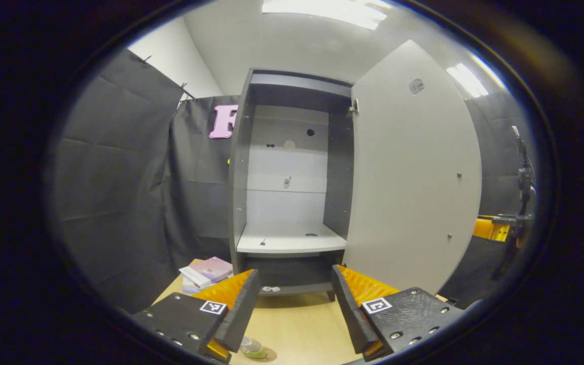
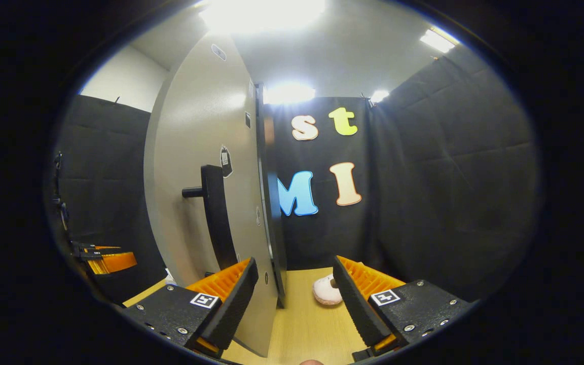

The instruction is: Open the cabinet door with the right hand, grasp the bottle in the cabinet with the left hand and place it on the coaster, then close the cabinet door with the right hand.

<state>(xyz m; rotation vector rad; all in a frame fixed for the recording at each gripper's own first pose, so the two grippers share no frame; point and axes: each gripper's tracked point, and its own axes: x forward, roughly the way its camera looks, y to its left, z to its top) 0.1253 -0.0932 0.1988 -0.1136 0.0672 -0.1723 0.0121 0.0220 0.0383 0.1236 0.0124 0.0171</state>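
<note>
Door edge between parted fingers

Black, blocky left gripper with two long fingers shaped like wedges, ridged like little steps on the sloping sides. Small square black-and-white sticker stuck on top of each finger block. Round shiny silver screws dotted along the block edges. Rough, bumpy tops on the blocks. Same look on the black, blocky right gripper: square stickers, shiny screws, ridged wedges.
</note>
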